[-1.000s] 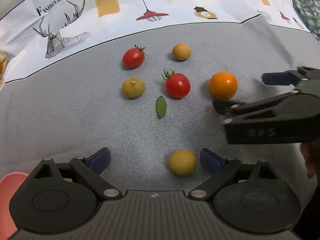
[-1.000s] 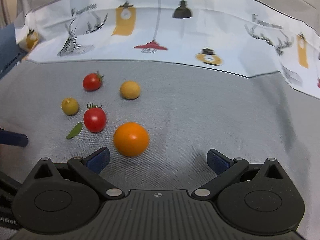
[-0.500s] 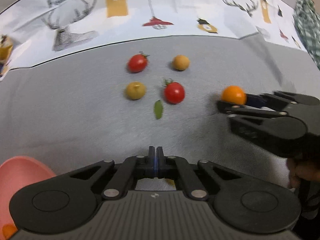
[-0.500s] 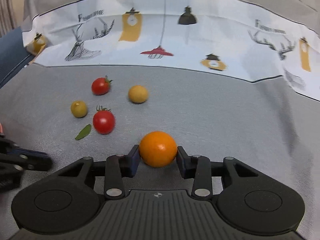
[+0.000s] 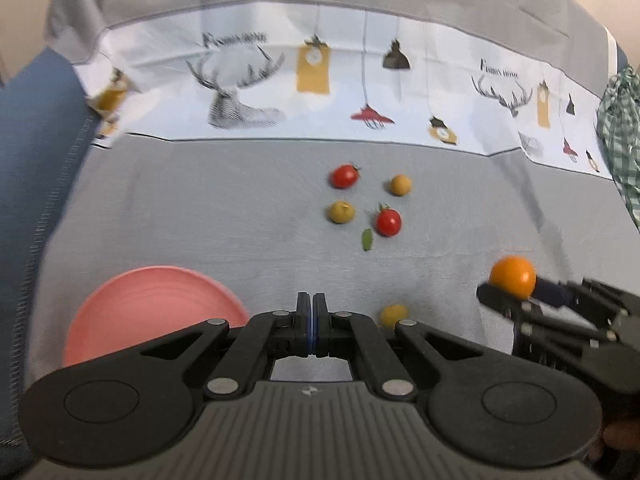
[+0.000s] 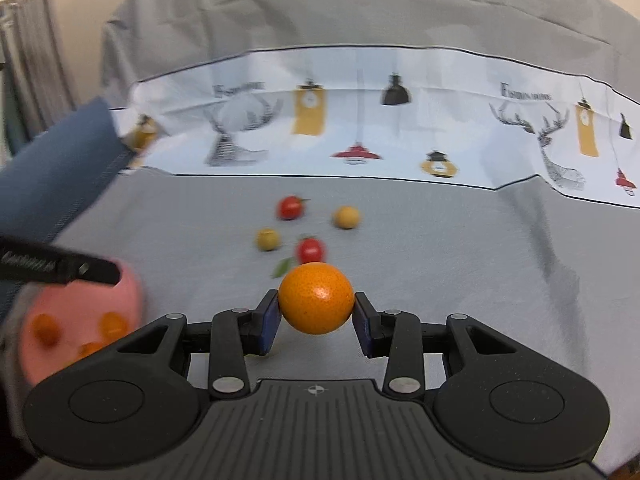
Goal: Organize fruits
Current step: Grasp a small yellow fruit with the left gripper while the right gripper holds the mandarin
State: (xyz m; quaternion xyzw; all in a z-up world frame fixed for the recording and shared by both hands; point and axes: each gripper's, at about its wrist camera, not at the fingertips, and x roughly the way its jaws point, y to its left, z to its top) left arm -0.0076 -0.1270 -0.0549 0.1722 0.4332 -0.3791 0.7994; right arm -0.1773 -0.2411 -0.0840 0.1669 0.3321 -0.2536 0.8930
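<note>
My right gripper (image 6: 316,309) is shut on an orange (image 6: 316,298) and holds it above the grey cloth (image 6: 440,248); the same orange (image 5: 513,277) shows at the right of the left wrist view. My left gripper (image 5: 311,320) is shut with nothing between its pads. A small yellow fruit (image 5: 394,315) lies on the cloth just right of its fingers. Farther off lie two red tomatoes (image 5: 343,176) (image 5: 388,221), a tan fruit (image 5: 400,185), an olive-yellow fruit (image 5: 341,212) and a green leaf (image 5: 366,239).
A pink plate (image 5: 152,308) sits at the near left; in the right wrist view this plate (image 6: 132,292) holds several small orange fruits. A printed white cloth (image 5: 320,92) borders the far side. Blue fabric (image 5: 32,160) lies left, green checked cloth (image 5: 620,120) far right.
Both grippers went from open to shut and rose from the cloth. The right one closed on the orange and lifted it. The left one closed on nothing; the yellow fruit stayed down.
</note>
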